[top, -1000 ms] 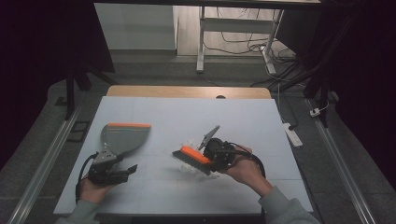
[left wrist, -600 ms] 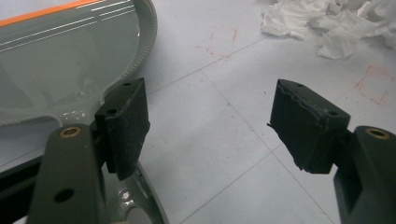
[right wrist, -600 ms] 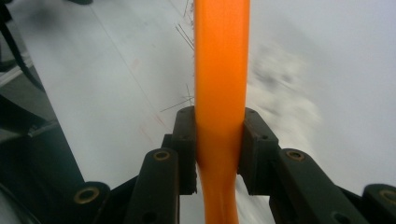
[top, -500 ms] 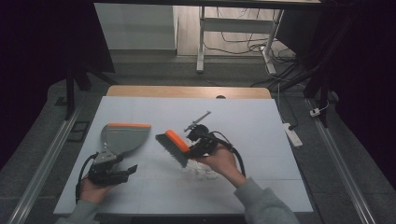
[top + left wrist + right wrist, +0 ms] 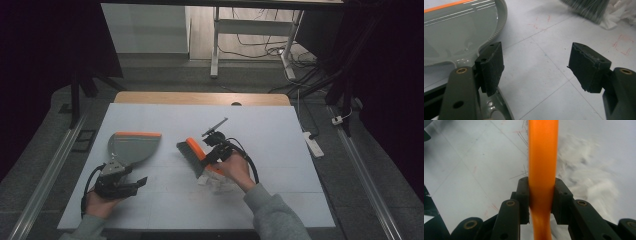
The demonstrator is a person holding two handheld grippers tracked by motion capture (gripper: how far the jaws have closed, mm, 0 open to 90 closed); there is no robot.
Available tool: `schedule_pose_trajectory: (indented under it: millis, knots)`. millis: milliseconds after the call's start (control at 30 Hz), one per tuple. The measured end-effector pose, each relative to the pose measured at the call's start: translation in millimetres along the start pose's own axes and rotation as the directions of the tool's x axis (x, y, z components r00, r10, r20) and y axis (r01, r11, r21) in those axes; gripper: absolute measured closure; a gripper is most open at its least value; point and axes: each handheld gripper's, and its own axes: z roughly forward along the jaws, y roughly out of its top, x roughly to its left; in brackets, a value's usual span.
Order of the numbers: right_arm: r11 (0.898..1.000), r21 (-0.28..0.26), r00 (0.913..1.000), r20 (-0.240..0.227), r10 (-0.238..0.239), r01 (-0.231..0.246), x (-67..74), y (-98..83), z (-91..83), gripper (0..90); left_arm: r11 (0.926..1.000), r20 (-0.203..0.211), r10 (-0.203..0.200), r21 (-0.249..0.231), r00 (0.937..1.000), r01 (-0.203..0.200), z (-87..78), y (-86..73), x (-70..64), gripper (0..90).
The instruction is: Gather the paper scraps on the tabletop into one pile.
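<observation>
Right gripper view showed the right tool (image 5: 541, 195) pinching the orange brush handle (image 5: 543, 157); the left tool (image 5: 536, 67) stood spread beside the dustpan (image 5: 454, 32).

Taking the dustpan (image 5: 134, 147) as the landmark: it lies flat on the surface (image 5: 280, 130), toward that surface's left side, with its handle pointing to the near edge. The left hand-held gripper (image 5: 121, 184) sits just in front of the dustpan, at the handle end, its jaws standing apart with bare surface between them. To the right of the dustpan, a short way off, is the hand brush (image 5: 192, 156), tilted with its bristles down on the surface. The right hand-held gripper (image 5: 216, 150) is further right of the dustpan, clamped on the brush handle. The crumpled tissue (image 5: 216, 181) lies right of the dustpan and nearer the front edge, just beside the brush.
</observation>
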Motion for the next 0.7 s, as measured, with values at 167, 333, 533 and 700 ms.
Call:
schedule_pose_trajectory:
  millis: [167, 333, 533, 700]
  knots:
    - [0.996, -0.078, 0.9992, -0.016, -0.037, 0.035, 4.8, -9.9, -26.3, 70.6, 1.0000, -0.002, 0.003, 0.002, 1.0000, -0.003, -0.1, 0.1, -0.8, 28.7]
    - [0.980, -0.172, 0.9948, -0.015, -0.101, 0.097, 5.6, -23.5, -71.7, 70.6, 1.0000, -0.003, -0.002, 0.000, 1.0000, 0.002, -0.3, -0.5, 0.3, 28.8]
    - [0.982, -0.176, 0.9951, 0.086, -0.050, 0.064, -15.8, -60.9, -109.8, 70.6, 1.0000, -0.003, 0.001, -0.001, 1.0000, -0.001, -0.5, 0.0, -1.4, 28.8]
    - [0.983, -0.158, 0.9869, 0.116, 0.113, -0.094, -51.8, -109.3, -117.6, 70.6, 1.0000, -0.003, 0.000, 0.002, 1.0000, 0.000, 0.3, 0.2, -1.3, 28.8]
